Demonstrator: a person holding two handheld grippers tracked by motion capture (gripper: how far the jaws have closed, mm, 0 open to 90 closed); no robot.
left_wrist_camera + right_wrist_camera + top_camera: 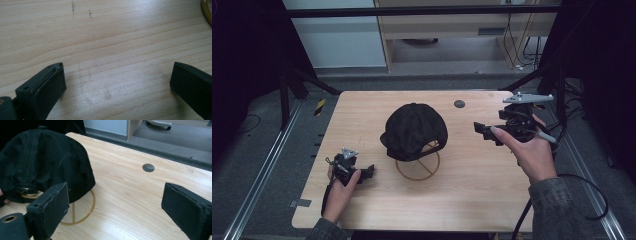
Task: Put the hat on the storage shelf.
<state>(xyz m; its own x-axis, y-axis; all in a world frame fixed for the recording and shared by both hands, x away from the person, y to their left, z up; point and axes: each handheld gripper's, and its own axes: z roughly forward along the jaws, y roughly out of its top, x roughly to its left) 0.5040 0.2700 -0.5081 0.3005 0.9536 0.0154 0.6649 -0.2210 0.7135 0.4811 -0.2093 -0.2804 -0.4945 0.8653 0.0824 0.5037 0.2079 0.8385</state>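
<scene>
Black cap [415, 130] sits mid-table, perched on a gold wire ring stand [418, 167], touched by neither gripper. Left gripper [368, 172] low at the near-left of the wooden table [472, 185], jaws wide apart over bare wood, nothing between them. Right gripper [484, 131] held up at the right of the cap, jaws also spread and empty, pointing toward the cap's side. Risk, as a guess: the stand looks light and the cap only rests on it, so a one-sided push or pinch from the right could tip the stand or slide the cap off; soft fabric may also bunch and slip. Hard to make out: how the stand meets the cap inside, the brim's exact direction, and the small dark round spot [459, 104] on the far tabletop.
</scene>
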